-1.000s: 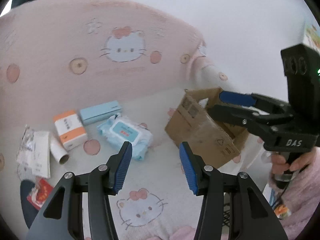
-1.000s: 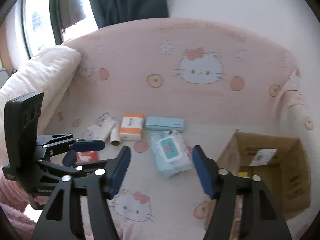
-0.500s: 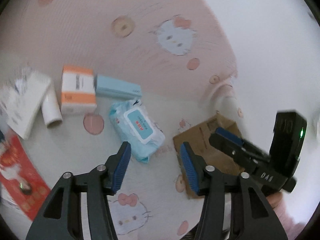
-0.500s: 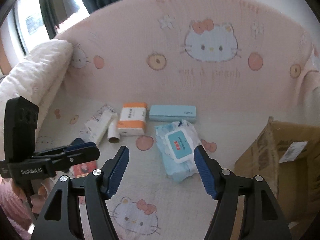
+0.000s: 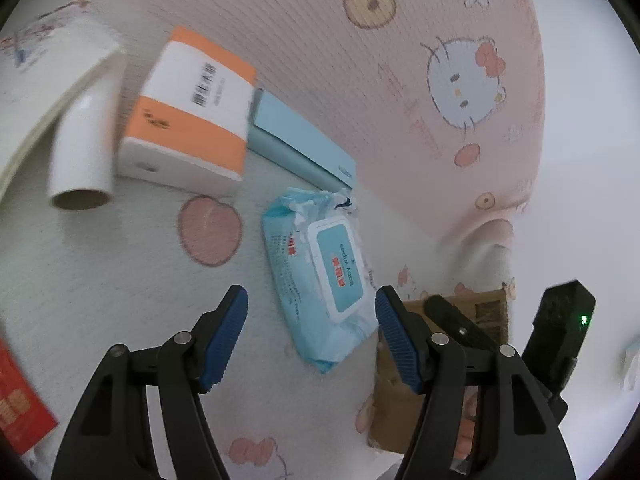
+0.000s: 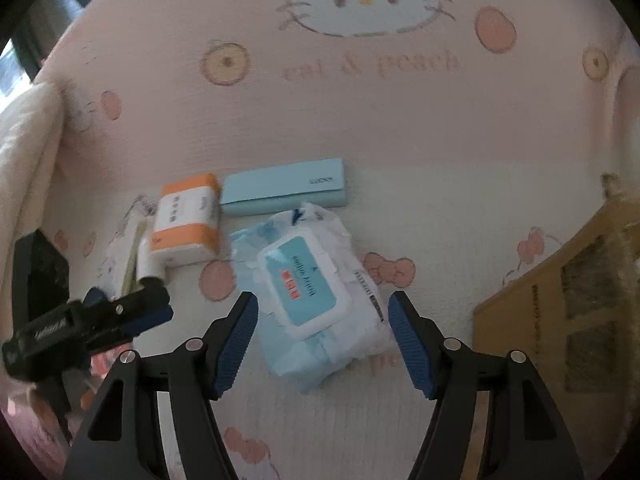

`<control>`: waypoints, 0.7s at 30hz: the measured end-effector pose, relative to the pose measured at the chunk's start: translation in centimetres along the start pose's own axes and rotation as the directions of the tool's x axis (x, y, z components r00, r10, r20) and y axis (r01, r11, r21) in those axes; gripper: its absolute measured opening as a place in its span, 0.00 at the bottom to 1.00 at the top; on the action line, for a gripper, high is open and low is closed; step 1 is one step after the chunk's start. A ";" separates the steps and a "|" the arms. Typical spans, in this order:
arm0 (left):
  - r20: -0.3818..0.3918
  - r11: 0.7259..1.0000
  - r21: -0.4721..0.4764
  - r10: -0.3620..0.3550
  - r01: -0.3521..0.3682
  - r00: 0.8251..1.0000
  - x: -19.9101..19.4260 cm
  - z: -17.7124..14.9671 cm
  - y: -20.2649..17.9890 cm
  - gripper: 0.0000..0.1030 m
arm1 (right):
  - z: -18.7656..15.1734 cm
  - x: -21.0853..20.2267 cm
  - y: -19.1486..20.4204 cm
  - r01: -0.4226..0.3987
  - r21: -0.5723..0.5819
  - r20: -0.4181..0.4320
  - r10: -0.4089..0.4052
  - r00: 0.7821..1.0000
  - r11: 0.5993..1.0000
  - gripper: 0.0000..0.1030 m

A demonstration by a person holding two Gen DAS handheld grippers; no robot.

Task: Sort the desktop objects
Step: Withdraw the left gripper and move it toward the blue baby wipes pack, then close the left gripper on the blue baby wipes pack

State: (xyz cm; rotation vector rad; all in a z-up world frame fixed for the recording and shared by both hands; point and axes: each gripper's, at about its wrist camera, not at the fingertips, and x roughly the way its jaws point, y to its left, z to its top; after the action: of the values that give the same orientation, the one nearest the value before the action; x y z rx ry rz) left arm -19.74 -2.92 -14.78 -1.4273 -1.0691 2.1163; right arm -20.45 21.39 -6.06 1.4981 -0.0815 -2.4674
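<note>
A light-blue pack of baby wipes (image 5: 320, 276) (image 6: 308, 296) lies flat on the patterned sheet. My left gripper (image 5: 310, 300) hovers just short of it. Its jaws are opening, and nothing is pressed between the blue pads. My right gripper (image 6: 323, 300) stands open over the same pack from the other side, also holding nothing. In the right wrist view the left gripper (image 6: 132, 312) shows at the left. An open cardboard box (image 6: 560, 320) (image 5: 390, 420) stands to the right of the pack.
Behind the wipes lie an orange-and-white box (image 5: 188, 120) (image 6: 186, 216), a flat light-blue box (image 5: 304, 152) (image 6: 284, 192), a white tube (image 5: 82, 152) and a paper booklet (image 5: 48, 60). A red packet (image 5: 20, 404) lies at the near left. A pink padded wall (image 6: 360, 120) rises behind.
Both grippers have come down toward the sheet, so the wipes pack looks much larger. The left view has rolled and its jaws have spread wider. The right jaws kept their width.
</note>
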 end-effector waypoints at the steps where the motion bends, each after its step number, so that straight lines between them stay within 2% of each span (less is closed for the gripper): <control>1: -0.002 1.000 0.005 0.005 -0.005 1.000 0.4 0.1 -0.1 0.68 | 0.1 0.5 -0.2 0.011 0.010 -0.004 -0.011 1.000 1.000 0.64; 3: -0.005 1.000 0.009 0.014 -0.014 1.000 1.3 0.2 -0.2 0.68 | 0.2 1.7 -0.3 0.060 0.010 -0.013 -0.060 0.998 0.998 0.64; 7: -0.015 1.000 -0.004 0.026 -0.026 1.000 2.9 0.3 0.3 0.68 | 0.7 3.8 -0.3 0.098 -0.038 -0.039 -0.100 0.994 0.994 0.64; 12: -0.021 0.997 -0.042 0.058 -0.059 0.998 4.4 0.5 1.2 0.68 | 1.0 6.0 -1.2 0.095 -0.021 -0.061 -0.096 0.993 0.995 0.64; 14: -0.040 0.996 -0.059 0.061 -0.063 0.997 5.2 0.6 1.7 0.65 | 1.1 6.7 -1.8 0.096 0.002 -0.068 -0.096 0.993 0.995 0.64; 15: -0.044 0.996 -0.062 0.060 -0.063 0.997 5.3 0.6 1.9 0.59 | 1.1 7.1 -2.0 0.103 0.007 -0.071 -0.102 0.992 0.995 0.63; 16: -0.051 0.996 -0.062 0.063 -0.066 0.997 5.5 0.5 2.0 0.52 | 1.1 7.4 -2.1 0.111 0.008 -0.074 -0.110 0.991 0.994 0.54; 17: -0.061 0.996 -0.059 0.068 -0.072 0.996 5.8 0.5 2.0 0.48 | 1.1 7.7 -2.3 0.120 0.007 -0.075 -0.119 0.990 0.993 0.46; 18: -0.072 0.996 -0.053 0.074 -0.078 0.995 6.1 0.5 2.0 0.43 | 1.0 7.9 -2.4 0.121 0.006 -0.080 -0.120 0.990 0.993 0.33; 21: -0.087 0.997 -0.053 0.050 -0.055 0.995 6.7 0.4 2.0 0.38 | 1.1 8.4 -2.3 0.138 -0.022 -0.091 -0.140 0.986 0.990 0.27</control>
State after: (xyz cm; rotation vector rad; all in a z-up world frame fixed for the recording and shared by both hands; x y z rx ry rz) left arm -22.64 0.09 -20.40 -1.5733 -1.0760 2.0564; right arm -25.52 21.52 -13.28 1.6614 0.0618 -2.4933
